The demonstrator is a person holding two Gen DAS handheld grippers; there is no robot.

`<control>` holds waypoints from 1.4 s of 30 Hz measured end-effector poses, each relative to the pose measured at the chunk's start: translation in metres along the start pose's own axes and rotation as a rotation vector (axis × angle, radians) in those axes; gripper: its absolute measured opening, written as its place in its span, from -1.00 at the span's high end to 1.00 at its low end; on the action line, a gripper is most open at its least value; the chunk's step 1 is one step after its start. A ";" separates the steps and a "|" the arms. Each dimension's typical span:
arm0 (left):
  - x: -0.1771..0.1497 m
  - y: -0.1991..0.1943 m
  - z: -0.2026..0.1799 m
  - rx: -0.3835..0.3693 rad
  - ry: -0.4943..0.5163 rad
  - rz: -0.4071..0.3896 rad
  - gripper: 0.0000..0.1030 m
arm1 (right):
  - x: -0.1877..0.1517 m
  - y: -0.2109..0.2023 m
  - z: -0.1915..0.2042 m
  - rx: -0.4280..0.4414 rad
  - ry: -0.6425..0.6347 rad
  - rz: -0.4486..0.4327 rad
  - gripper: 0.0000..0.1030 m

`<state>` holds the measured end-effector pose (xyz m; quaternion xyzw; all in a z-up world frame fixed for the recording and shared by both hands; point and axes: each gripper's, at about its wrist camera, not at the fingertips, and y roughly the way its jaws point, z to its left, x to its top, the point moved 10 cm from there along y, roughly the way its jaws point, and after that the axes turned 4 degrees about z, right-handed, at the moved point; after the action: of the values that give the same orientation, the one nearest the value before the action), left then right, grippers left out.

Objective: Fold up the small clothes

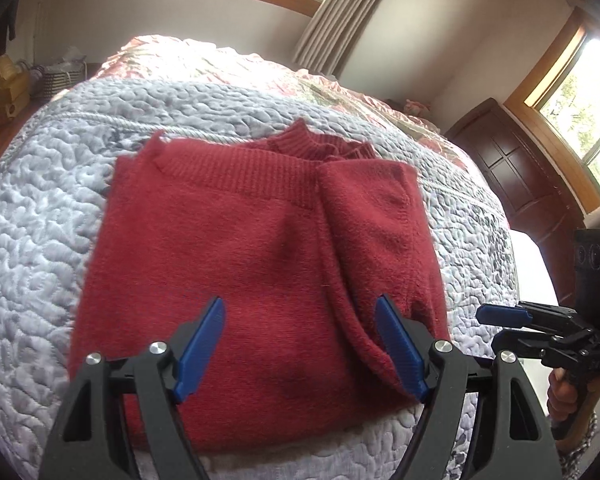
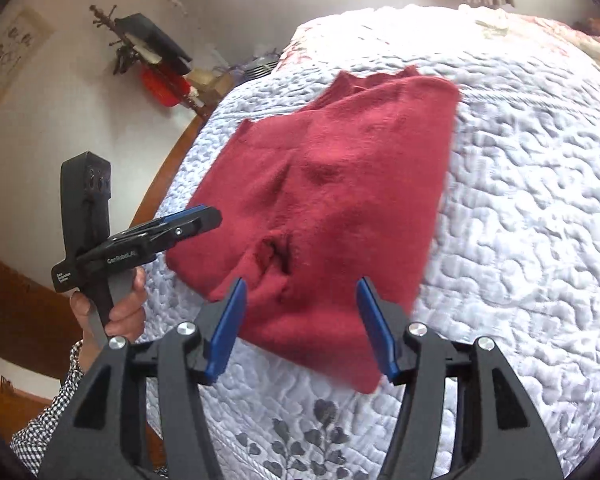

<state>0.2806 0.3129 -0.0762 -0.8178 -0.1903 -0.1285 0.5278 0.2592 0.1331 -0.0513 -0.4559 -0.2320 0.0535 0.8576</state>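
Note:
A dark red knit sweater [image 1: 236,264] lies folded into a rough rectangle on the quilted bed, collar at the far end and one sleeve panel folded over its right side. My left gripper [image 1: 300,316] hovers open over its near edge with nothing between the blue pads. In the left wrist view the right gripper [image 1: 504,316] shows side-on at the right, beyond the sweater's edge. The right wrist view has the sweater [image 2: 340,200] ahead, and my right gripper [image 2: 300,296] stands open above its near corner, holding nothing. The left gripper [image 2: 196,216] appears at the left, held by a hand.
A pale grey quilted bedspread [image 1: 52,200] covers the bed, with a floral pink cover [image 1: 228,68] at the far end. A dark wooden cabinet [image 1: 512,168] stands right of the bed. A coat rack [image 2: 148,52] with bags stands by the wall on the left side.

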 end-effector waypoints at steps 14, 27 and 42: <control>0.001 0.061 -0.036 -0.148 -0.076 0.119 -0.49 | -0.040 0.012 -0.086 -0.022 0.127 0.030 0.00; 0.011 0.053 -0.055 -0.123 0.003 0.033 0.62 | -0.050 0.025 -0.102 -0.032 0.155 0.039 0.00; 0.032 -0.012 -0.014 -0.086 0.005 -0.085 0.66 | -0.053 0.022 -0.088 -0.025 0.127 0.034 0.00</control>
<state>0.3034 0.3099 -0.0474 -0.8306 -0.2178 -0.1606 0.4867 0.2544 0.0633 -0.1297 -0.4730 -0.1700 0.0362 0.8638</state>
